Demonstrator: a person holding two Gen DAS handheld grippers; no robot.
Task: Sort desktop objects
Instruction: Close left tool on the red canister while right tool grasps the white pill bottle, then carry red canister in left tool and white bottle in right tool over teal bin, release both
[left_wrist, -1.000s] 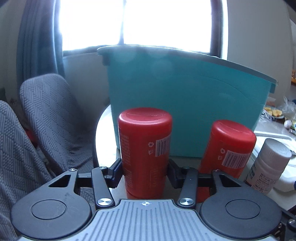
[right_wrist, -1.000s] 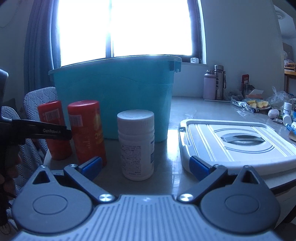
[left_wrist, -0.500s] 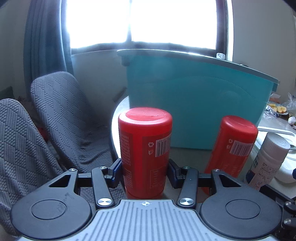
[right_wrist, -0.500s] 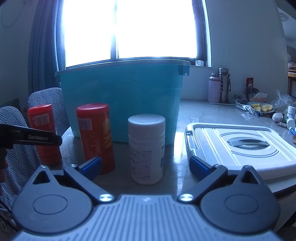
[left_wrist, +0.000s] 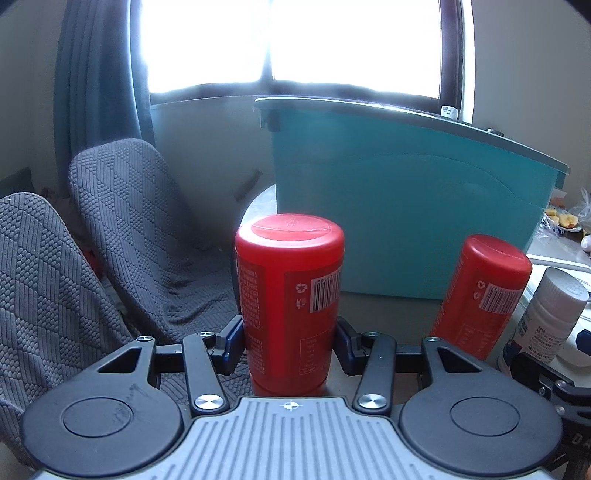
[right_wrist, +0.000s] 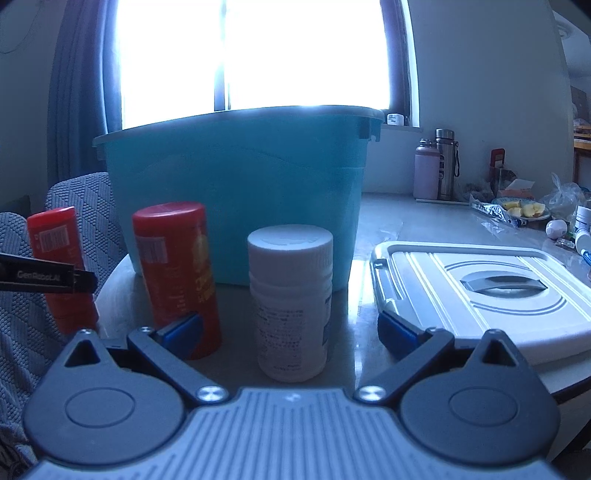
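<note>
My left gripper (left_wrist: 290, 341) is shut on a red canister (left_wrist: 290, 295) and holds it upright off the table's left edge; it also shows in the right wrist view (right_wrist: 59, 266). A second red canister (left_wrist: 480, 295) (right_wrist: 177, 277) stands on the table before the teal bin (left_wrist: 406, 221) (right_wrist: 236, 192). A white pill bottle (right_wrist: 290, 299) (left_wrist: 546, 314) stands between the spread fingers of my right gripper (right_wrist: 290, 328), which is open and not touching it.
A white box lid (right_wrist: 480, 291) lies on the table to the right. Two grey chairs (left_wrist: 110, 229) stand left of the table. Flasks (right_wrist: 436, 162) and food clutter (right_wrist: 524, 210) sit at the back right.
The left gripper has lifted the held red canister and drawn it back left, away from the bin. The right gripper has edged closer to the white bottle.
</note>
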